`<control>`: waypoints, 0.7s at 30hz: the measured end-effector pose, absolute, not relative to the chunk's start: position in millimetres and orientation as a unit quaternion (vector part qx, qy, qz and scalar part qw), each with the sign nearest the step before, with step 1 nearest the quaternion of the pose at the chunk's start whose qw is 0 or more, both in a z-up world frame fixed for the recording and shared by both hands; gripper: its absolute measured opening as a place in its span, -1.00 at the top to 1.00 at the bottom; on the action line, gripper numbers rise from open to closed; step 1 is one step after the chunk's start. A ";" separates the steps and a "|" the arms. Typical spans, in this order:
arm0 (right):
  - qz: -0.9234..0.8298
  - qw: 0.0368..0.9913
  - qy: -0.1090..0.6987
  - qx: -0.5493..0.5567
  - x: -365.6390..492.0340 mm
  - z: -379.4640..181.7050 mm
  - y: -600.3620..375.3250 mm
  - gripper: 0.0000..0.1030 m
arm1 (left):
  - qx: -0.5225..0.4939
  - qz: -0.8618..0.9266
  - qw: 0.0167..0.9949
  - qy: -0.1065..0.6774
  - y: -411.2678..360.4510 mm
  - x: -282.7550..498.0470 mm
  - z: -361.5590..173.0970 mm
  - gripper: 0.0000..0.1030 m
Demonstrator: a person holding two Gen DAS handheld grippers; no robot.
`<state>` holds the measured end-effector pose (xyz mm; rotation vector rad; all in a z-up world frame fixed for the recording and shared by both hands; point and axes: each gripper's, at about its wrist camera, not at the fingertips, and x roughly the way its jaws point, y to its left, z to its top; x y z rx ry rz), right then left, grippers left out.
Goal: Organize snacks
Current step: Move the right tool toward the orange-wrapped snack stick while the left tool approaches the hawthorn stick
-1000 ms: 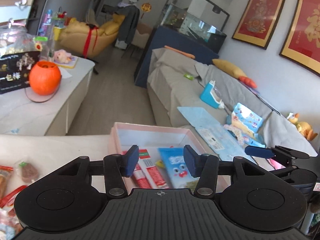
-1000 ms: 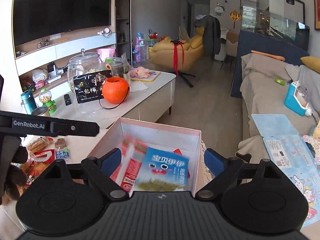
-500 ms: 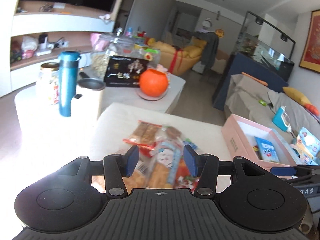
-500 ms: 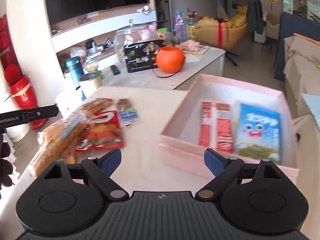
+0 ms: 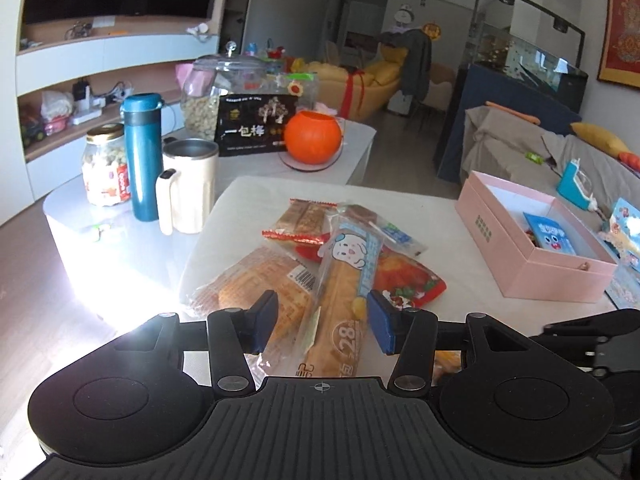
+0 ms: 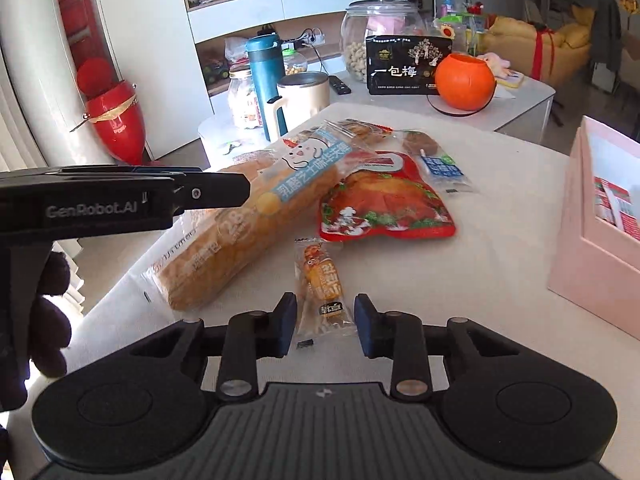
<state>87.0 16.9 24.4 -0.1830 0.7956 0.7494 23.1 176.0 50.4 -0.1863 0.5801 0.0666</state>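
A pile of snacks lies on the white table. A long bread pack (image 5: 344, 300) (image 6: 256, 220) with a blue cartoon label lies between the fingers of my open left gripper (image 5: 323, 325), not pinched. Beside it are a waffle pack (image 5: 256, 284) and a red chicken pack (image 6: 384, 204) (image 5: 408, 280). My open right gripper (image 6: 325, 325) straddles the near end of a small orange snack pack (image 6: 322, 280). The pink box (image 5: 532, 240) (image 6: 592, 240) at the right holds a blue pack (image 5: 550, 234) and red packs (image 6: 612, 208).
Behind the table a low white table carries a cream mug (image 5: 188, 184), a teal bottle (image 5: 142, 156), jars (image 5: 106, 164), a black snack bag (image 5: 256, 126) and an orange pumpkin bowl (image 5: 314, 136). A sofa (image 5: 520, 148) stands at the right.
Both grippers swung left from over the pink box to the snack pile. The right gripper narrowed and lowered around the small orange pack. The left gripper came down around the long bread pack.
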 end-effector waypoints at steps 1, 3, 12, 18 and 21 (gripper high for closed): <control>0.349 0.854 0.376 -0.091 84.3 25.3 7.2 0.40 | -0.094 0.025 0.954 0.284 172.9 25.1 51.9 -0.04; 0.331 0.861 0.375 -0.094 82.3 26.5 -20.1 0.40 | -0.097 0.002 0.954 0.282 164.6 33.9 55.9 -0.04; 0.279 0.885 0.369 -0.047 91.8 13.9 -101.7 0.21 | -0.117 -0.017 0.939 0.322 145.1 175.7 81.2 -0.04; 0.281 0.897 0.334 -0.071 74.1 5.4 -96.4 -0.48 | -0.059 0.077 0.903 0.418 147.2 272.8 32.3 0.00; 0.278 0.897 0.339 -0.053 78.8 6.0 -99.9 -0.49 | -0.043 0.065 0.903 0.423 145.6 280.2 20.9 0.01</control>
